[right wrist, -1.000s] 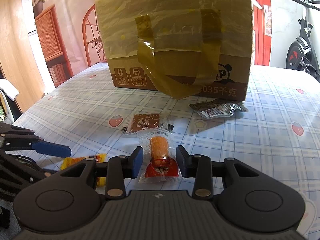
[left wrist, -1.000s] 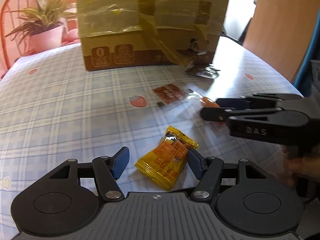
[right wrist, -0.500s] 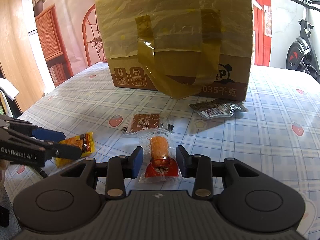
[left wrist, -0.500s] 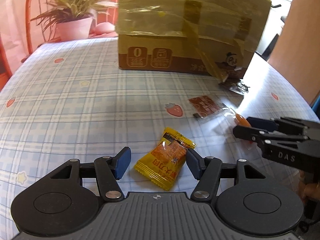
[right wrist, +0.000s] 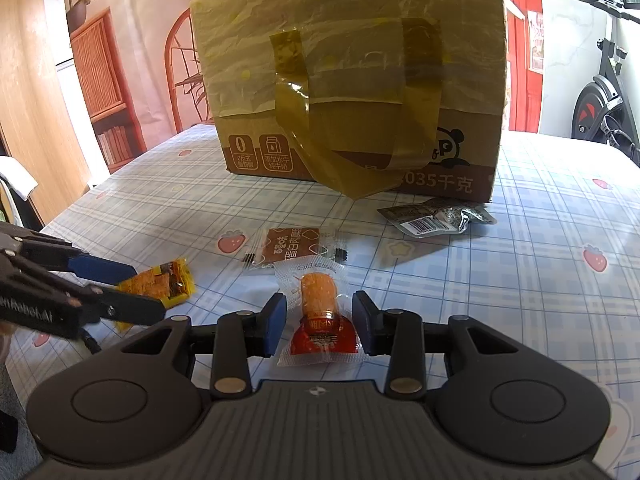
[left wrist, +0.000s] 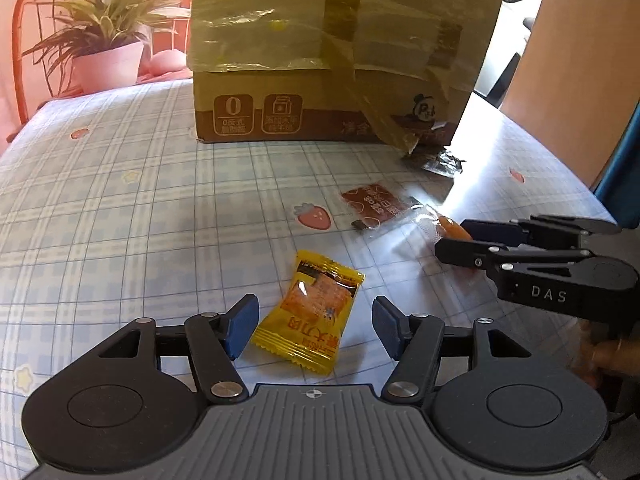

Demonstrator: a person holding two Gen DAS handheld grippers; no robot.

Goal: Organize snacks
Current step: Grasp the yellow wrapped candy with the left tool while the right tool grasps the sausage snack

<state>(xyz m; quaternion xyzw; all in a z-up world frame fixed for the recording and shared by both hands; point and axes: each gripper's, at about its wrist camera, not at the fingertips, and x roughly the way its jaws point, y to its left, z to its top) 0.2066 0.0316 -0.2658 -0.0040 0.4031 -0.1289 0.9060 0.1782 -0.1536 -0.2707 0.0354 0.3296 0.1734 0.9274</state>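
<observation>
A yellow snack packet point(left wrist: 310, 316) lies on the checked tablecloth between the fingers of my open left gripper point(left wrist: 314, 326); it also shows in the right wrist view point(right wrist: 160, 282). A clear packet with an orange sausage point(right wrist: 320, 314) lies between the fingers of my open right gripper point(right wrist: 320, 330), close to both pads. In the left wrist view the right gripper point(left wrist: 452, 240) partly hides that sausage point(left wrist: 450, 226). A brown flat packet point(right wrist: 294, 248) and a silver-grey packet point(right wrist: 436, 218) lie further ahead.
A large taped cardboard box point(right wrist: 352, 80) stands at the back of the table point(right wrist: 540, 280). A potted plant point(left wrist: 104, 52) sits beyond the table's far left. An exercise bike point(right wrist: 604, 92) stands off to the right.
The left gripper has swung its view rightward and moved a little so the yellow packet sits more centred between its fingers. The right gripper has stayed around the sausage packet.
</observation>
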